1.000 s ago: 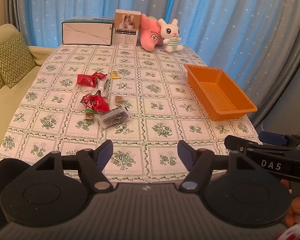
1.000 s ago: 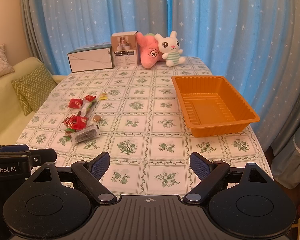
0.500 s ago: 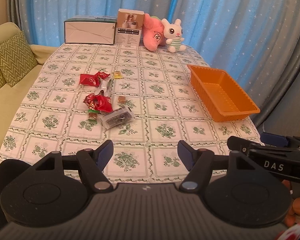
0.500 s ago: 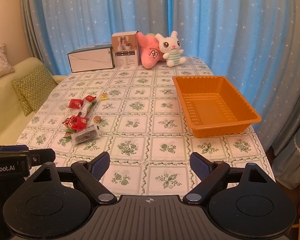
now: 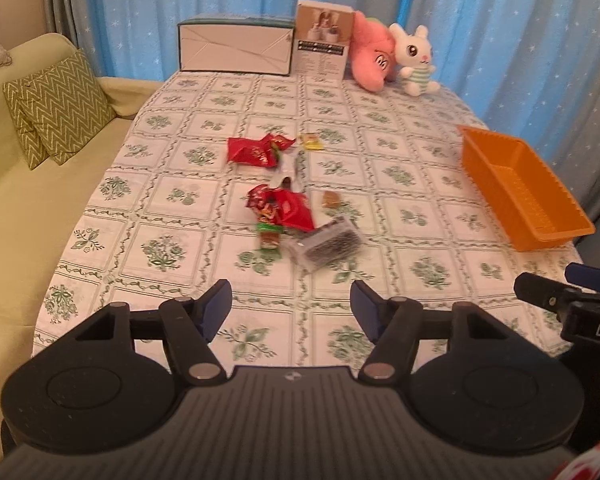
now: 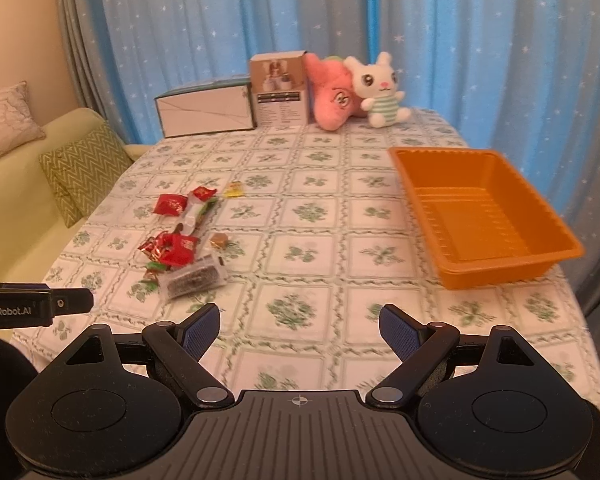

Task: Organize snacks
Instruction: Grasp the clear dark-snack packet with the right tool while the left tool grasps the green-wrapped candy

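Approach step: both grippers empty, snacks not yet touched.

The left gripper [image 5: 291, 306] and right gripper [image 6: 300, 330] hang over the near table edge, fingers spread wide apart. The snacks [image 5: 284, 208] lie scattered well left of the empty orange tray [image 6: 488, 216]. Next, I judge, one gripper must reach forward and close on the clear packet [image 5: 326, 245] nearest it.

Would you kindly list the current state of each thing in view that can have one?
Left hand-held gripper: open, holding nothing.
Right hand-held gripper: open, holding nothing.
Orange tray: upright, nothing inside.
Clear packet of dark snacks: lying flat on the tablecloth.
Red snack wrappers: loose on the tablecloth, outside the tray.
White box: closed.
Bunny plush: sitting upright.
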Tool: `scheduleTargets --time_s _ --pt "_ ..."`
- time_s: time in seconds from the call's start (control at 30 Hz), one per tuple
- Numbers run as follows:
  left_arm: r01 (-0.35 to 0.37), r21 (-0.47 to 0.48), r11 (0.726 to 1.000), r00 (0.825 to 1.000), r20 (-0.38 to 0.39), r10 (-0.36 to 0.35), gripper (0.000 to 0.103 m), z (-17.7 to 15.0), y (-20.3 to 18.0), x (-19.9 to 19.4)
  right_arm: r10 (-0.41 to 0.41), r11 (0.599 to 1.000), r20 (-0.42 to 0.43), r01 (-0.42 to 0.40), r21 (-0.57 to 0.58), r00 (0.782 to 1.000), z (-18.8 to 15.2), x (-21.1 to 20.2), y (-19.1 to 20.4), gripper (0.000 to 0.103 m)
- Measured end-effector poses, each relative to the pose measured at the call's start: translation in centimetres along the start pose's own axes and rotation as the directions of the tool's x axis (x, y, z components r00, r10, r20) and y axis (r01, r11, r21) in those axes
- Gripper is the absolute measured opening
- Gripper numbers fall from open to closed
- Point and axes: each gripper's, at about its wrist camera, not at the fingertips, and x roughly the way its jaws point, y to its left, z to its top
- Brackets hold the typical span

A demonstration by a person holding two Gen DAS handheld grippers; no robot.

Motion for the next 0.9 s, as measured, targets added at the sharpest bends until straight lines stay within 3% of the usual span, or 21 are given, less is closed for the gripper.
scheduleTargets --time_s 0.27,0.33,0.53,0.9 --pt "-0.013 -0.015 1.0 0.999 -0.033 0.012 0.054 1.4 2.9 3.6 0.082 0.997 -0.039 -0.081 0.017 0.996 0.8 5.3 2.6 0.086" --pt "-0.015 -0.015 1.0 0.999 -0.037 0.015 0.053 1.8 3.4 4.5 0.109 0.994 -0.047 -0.108 0.026 0.993 1.1 6.6 3.3 0.078" --pt "-0.01 -0.014 1.0 0.999 -0.048 0.009 0.05 3.3 4.7 7.4 0.148 0.987 -0.084 -0.141 0.084 0.985 1.7 11.0 5.1 0.071" --pt "-0.007 -0.08 0.997 0.999 -0.038 0.004 0.049 5.4 7.2 10.3 0.153 0.958 -0.141 -0.112 0.263 0.978 1.8 17.8 7.1 0.07"
